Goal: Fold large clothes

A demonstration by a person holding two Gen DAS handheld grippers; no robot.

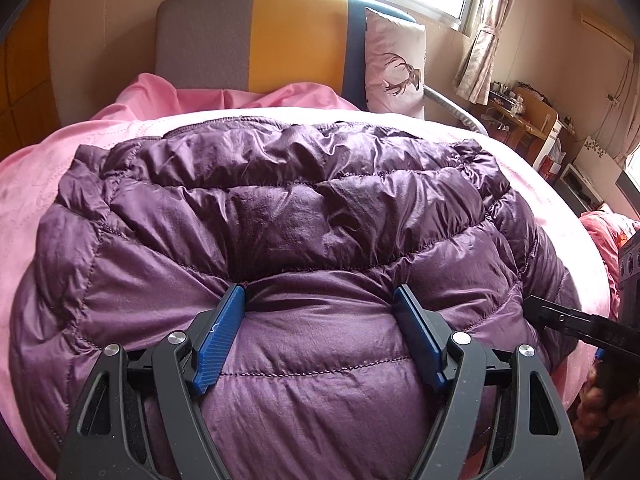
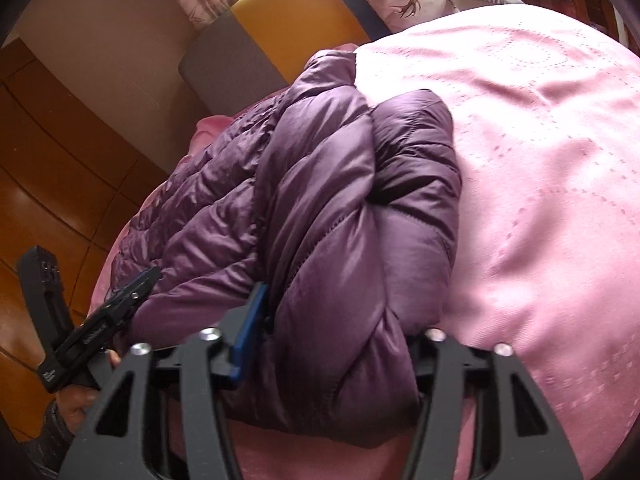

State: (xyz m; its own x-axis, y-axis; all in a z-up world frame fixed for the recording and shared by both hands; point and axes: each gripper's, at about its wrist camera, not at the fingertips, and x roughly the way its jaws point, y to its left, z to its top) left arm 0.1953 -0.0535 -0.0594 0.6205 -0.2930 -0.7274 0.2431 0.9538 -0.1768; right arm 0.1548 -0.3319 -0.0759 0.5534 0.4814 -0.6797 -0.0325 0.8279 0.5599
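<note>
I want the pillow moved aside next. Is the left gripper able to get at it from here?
Probably not without moving: the left gripper is open, pressed on the jacket, and the pillow stands far beyond it against the headboard.

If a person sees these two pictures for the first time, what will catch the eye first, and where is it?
First comes the shiny purple down jacket, bundled in puffy folds on the pink bedspread. Next, the blue-padded left gripper stands open and presses on the jacket's near edge, while the right gripper straddles the thick fold at the jacket's right end. Behind, a grey and yellow headboard and a deer-print pillow stand out.
</note>
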